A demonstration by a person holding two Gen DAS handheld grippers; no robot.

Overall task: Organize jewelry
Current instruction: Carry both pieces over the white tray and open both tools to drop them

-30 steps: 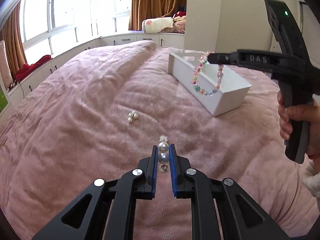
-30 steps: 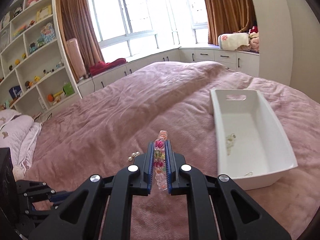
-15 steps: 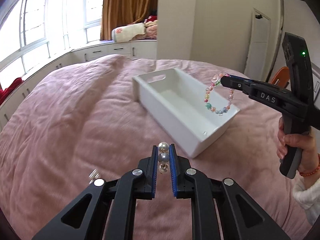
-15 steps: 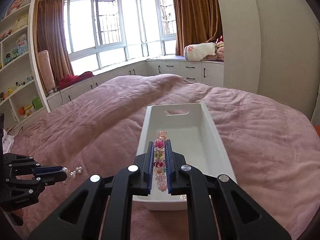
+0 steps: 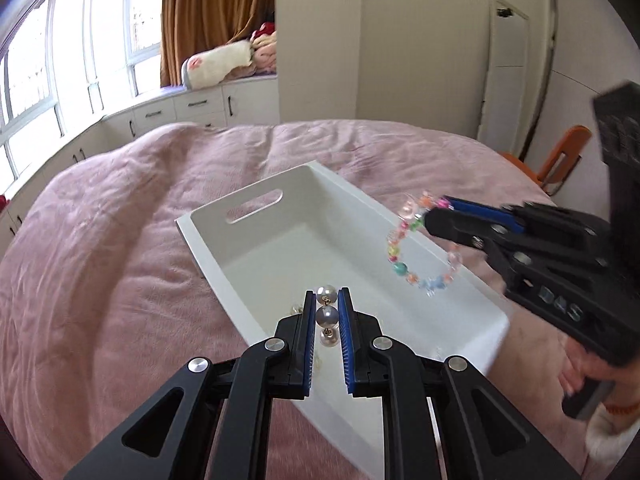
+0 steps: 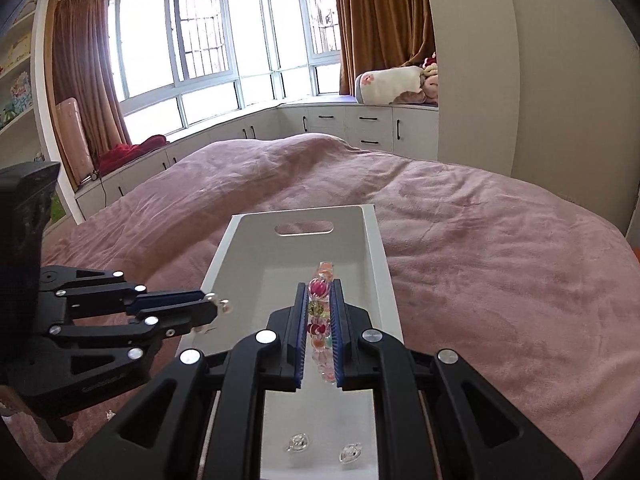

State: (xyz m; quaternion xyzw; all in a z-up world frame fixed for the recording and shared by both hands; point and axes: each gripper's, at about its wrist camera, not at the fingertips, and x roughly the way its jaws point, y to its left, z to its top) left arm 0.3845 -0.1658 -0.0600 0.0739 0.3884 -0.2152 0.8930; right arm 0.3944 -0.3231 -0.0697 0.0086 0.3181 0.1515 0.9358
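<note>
1. Left wrist view: the left gripper [image 5: 327, 308] pinches a pearl strand [image 5: 327, 315] between its blue-lined fingers [image 5: 308, 320], three pearls showing one above the other in the narrow gap, held over the near end of a white bin [image 5: 280, 240].
2. Also in the left wrist view, the right gripper [image 5: 436, 210] reaches in from the right, gripped by a hand [image 5: 588, 376], and its closed tip clamps a multicoloured bead bracelet [image 5: 416, 258] whose loop hangs free above the bin's right rim (motion blur softens the beads).
3. Right wrist view: the bead bracelet [image 6: 320, 312] sits squeezed edge-on between the right gripper's [image 6: 320, 292] blue pads [image 6: 298, 332], directly over the open bin [image 6: 376, 264], which has a slot handle cut in its far wall.
4. Two small clear trinkets [image 6: 298, 442] lie on the bin floor near its closest end.
5. From the left of that same view the left gripper [image 6: 214, 304] pokes over the bin's left rim, its fingers drawn close on the pearl strand [image 6: 220, 303], of which only a small piece shows at the tip.
6. The bin rests on a pink bedspread [image 6: 480, 260] covering a bed, with bay windows [image 6: 192, 52] and brown curtains [image 6: 380, 20] behind.
</note>
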